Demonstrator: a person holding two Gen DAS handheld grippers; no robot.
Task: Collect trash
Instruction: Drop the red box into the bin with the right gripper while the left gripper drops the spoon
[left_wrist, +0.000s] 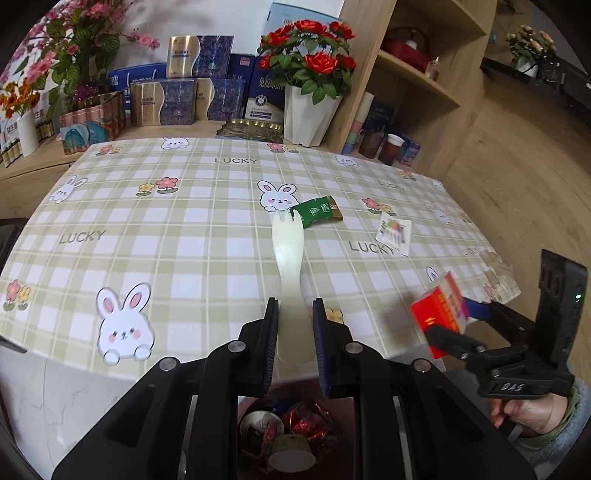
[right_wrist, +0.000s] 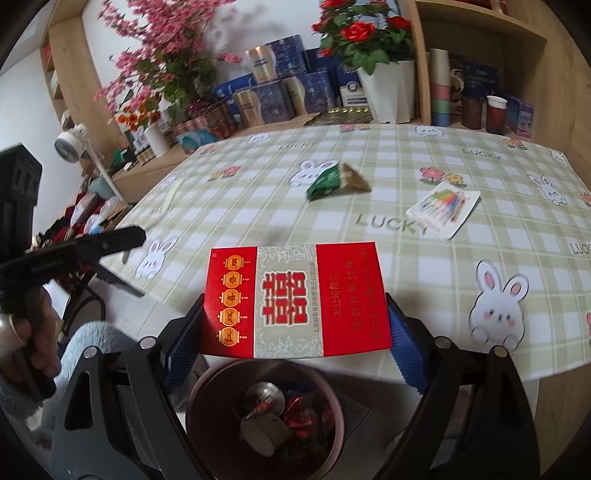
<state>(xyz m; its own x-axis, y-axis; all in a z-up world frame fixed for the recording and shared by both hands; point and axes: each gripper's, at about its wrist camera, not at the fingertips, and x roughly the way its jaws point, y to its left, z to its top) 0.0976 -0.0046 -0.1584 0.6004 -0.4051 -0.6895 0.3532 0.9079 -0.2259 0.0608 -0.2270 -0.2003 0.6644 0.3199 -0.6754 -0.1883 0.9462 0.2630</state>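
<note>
A red pack (right_wrist: 295, 301) is pinched by the right hand-held gripper (right_wrist: 295, 325) directly above the bin (right_wrist: 207, 387), which sits below the worktop (right_wrist: 369, 155) edge, while a spork (left_wrist: 290, 280), long axis pointing forward, is pinched by the left hand-held gripper (left_wrist: 295, 328) over the same bin.

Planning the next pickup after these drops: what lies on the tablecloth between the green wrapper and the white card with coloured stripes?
Nothing: in the right wrist view, only bare checked tablecloth separates the green wrapper from the white card.
</note>
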